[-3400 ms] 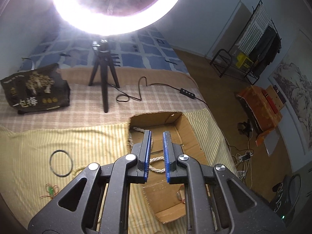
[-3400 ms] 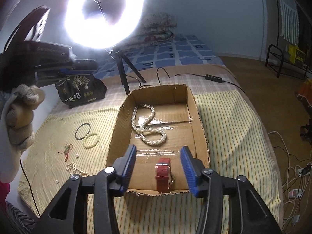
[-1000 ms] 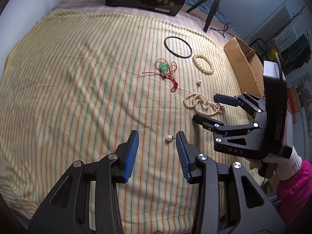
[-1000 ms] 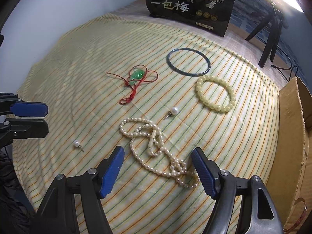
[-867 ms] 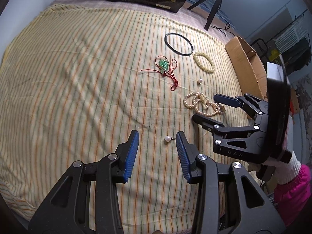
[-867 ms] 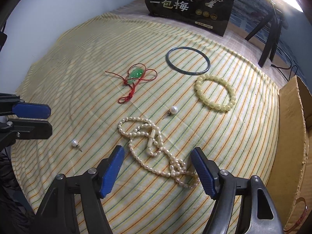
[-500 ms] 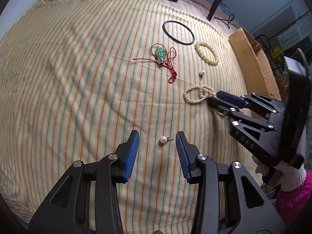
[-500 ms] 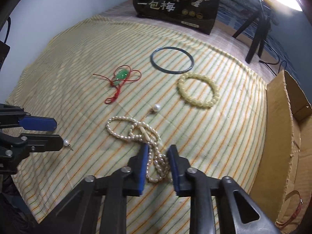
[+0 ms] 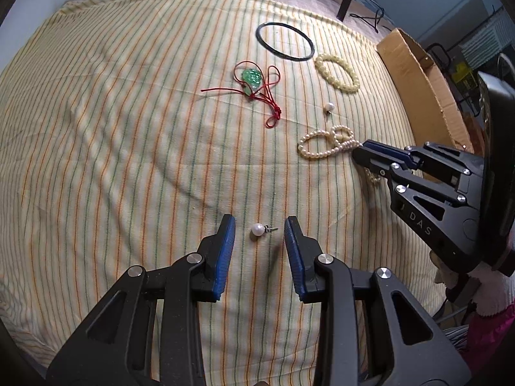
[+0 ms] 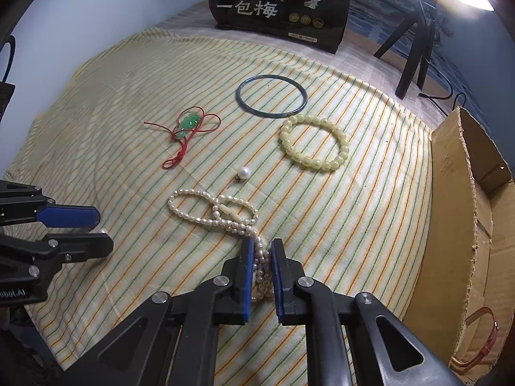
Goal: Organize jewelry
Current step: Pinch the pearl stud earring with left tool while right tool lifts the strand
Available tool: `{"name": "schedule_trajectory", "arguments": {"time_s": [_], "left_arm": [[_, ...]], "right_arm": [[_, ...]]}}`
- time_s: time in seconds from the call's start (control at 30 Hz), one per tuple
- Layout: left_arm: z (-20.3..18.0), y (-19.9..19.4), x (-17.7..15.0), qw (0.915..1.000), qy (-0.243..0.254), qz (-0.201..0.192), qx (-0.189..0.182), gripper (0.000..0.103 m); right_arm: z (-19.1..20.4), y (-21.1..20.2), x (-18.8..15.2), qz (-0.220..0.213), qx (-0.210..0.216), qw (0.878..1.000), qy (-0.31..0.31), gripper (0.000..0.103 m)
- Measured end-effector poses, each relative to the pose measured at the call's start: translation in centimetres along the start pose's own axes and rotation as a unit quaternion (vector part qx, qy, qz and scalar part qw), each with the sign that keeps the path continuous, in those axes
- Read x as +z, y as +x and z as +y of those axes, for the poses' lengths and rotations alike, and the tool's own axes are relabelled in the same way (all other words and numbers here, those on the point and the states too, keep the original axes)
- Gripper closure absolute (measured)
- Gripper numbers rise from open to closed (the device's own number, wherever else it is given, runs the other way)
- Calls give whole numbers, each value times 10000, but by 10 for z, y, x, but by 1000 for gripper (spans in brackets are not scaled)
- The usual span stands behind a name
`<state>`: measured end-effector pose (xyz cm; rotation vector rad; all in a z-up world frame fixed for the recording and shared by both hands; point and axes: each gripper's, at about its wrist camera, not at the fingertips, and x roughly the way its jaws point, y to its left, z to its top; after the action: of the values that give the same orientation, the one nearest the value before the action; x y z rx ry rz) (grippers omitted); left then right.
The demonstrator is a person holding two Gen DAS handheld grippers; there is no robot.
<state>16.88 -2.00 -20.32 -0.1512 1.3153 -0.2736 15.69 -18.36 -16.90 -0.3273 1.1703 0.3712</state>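
My left gripper point(image 9: 259, 225) is open, its blue pads on either side of a pearl earring point(image 9: 258, 229) lying on the striped cloth. My right gripper point(image 10: 260, 247) is shut on one end of the pearl necklace point(image 10: 206, 212), which trails out over the cloth; it also shows in the left wrist view point(image 9: 322, 146). A second pearl earring point(image 10: 243, 172), a green pendant on red cord point(image 10: 188, 124), a dark bangle point(image 10: 271, 100) and a pale bead bracelet point(image 10: 313, 146) lie beyond. The cardboard box point(image 10: 463, 225) stands at the right.
A black printed bag point(image 10: 280, 3) stands at the far edge of the cloth. A ring-light tripod point(image 10: 415, 54) and its cable are behind the box. A red watch strap point(image 10: 479, 344) lies in the box. The cloth's edge drops off on the left.
My right gripper has closed on the pearl necklace's end. My left gripper has come down closer around the pearl earring and stays open.
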Motion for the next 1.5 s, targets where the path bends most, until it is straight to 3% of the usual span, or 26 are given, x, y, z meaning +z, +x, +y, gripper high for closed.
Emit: {"name": "schedule_trajectory", "arguments": {"time_s": [0.3,0.53,1.0,1.5], "left_arm": [[-15,11,1,9980,389,-89,486,94],[-8,2,4,9989,292,-157,326,94],[-2,-54,17,9970,5,-748,-179,94],[-51,-81,34,9917,267,-1172,-466,94]], "right_arm": [[1,-3,0,-23,-67,10000,-33,98],[-7,-14,2,-181,49,9997,156,99],[-24,-67,18,-907,413,9934,576,99],[-70,-139,39,-1905,449,9733,1201,99]]}}
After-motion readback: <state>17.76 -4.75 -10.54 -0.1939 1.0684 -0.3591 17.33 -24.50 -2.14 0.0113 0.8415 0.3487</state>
